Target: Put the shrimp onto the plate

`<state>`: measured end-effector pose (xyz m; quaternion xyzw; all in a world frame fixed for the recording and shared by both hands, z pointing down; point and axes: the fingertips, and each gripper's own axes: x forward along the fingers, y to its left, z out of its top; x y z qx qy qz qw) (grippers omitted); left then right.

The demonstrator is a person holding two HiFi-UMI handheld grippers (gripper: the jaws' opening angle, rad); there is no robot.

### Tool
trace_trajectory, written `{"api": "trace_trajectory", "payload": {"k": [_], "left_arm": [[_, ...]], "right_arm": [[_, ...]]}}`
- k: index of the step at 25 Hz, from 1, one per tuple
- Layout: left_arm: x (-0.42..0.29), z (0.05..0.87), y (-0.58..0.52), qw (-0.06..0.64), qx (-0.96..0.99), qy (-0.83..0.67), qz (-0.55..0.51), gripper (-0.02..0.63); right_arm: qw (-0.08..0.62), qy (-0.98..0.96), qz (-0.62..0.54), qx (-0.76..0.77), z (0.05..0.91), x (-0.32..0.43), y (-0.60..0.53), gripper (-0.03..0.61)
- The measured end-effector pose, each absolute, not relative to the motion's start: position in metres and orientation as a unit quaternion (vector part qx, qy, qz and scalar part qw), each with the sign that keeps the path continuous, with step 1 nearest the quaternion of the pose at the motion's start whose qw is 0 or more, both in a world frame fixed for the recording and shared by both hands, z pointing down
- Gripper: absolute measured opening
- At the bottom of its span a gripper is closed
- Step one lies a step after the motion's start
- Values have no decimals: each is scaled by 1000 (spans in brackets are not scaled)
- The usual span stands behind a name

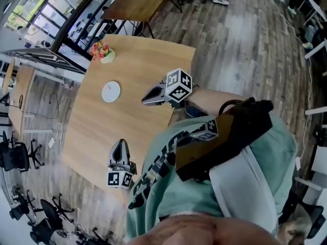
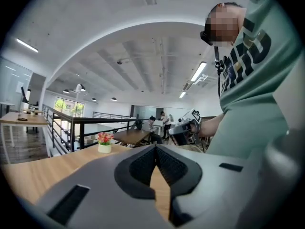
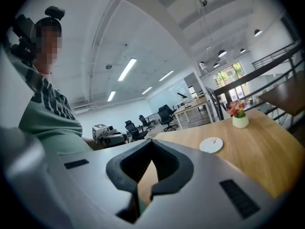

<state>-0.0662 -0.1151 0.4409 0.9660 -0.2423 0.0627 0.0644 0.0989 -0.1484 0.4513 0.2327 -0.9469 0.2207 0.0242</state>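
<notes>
Both claws are closed with nothing in them: the left claw (image 1: 121, 144) hangs over the near edge of the wooden bench (image 1: 138, 60), and the right claw (image 1: 145, 100) over its right side, pointing toward the white plate (image 1: 111, 92). The plate sits mid-bench, apart from both claws, and on it lies a small pink bit (image 3: 214, 141) that could be the shrimp, though it is too small to tell. A flower pot (image 1: 102, 52) stands near the far corner.

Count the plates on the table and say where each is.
1. The white plate lies on the wooden table, nearer the person than the flower pot at the far corner. The person's body hides the near edge.
</notes>
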Motion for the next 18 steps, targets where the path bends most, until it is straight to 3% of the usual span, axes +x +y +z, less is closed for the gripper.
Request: {"api": "trace_trajectory", "payload": {"k": [7,18], "left_arm": [[-10,411,-90,63,989,-131,34,6],[32,411,12,61,994,-83,35,6]], "right_arm": [[2,-910,222,349,436,158,-78,6],[-23,-882,201,426,437,217,57,6]]}}
